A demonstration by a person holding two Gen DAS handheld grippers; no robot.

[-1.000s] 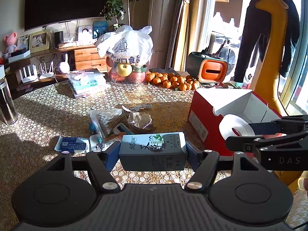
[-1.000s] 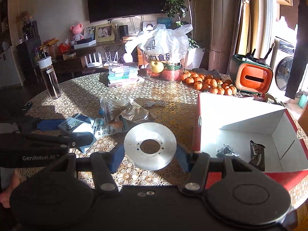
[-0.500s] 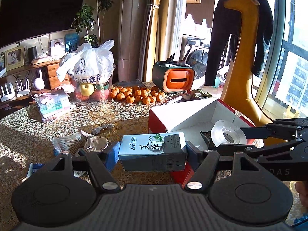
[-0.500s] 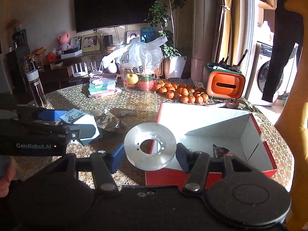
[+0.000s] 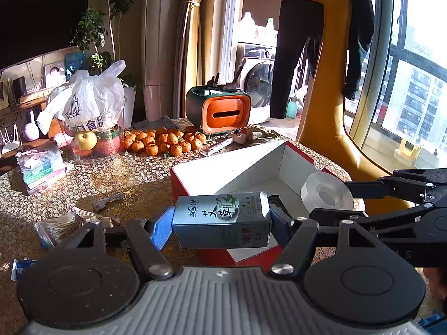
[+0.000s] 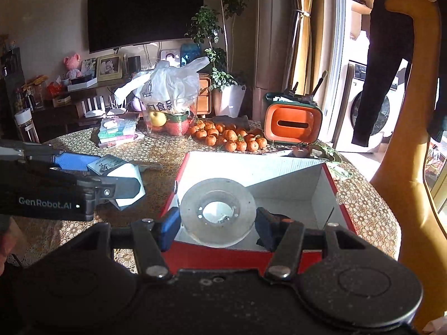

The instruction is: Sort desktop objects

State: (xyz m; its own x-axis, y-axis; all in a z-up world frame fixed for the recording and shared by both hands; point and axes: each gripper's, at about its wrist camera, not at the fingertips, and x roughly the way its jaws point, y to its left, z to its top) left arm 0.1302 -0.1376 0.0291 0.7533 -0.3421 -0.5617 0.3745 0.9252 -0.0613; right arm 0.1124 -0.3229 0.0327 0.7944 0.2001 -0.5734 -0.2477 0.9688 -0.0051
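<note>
The red box, open at the top with white inner walls, stands on the patterned table and is the landmark here; it looks like stiff cardboard and light, so I judge that a hard push against its rim can slide it. Over its near left corner the left gripper is clamped on a grey-green carton, the blue pads pressing on its two short ends. The carton seems like thin card, light and a little crushable, so the ends are the good place to hold it, because the broad faces may dent. Over the near wall of the box the right gripper is clamped on a roll of clear tape, the pads on the outer edge at two opposite sides. The roll looks rigid, light and smooth, so it can slip or turn between the pads; I think the hold across its full width is the safe one.
</note>
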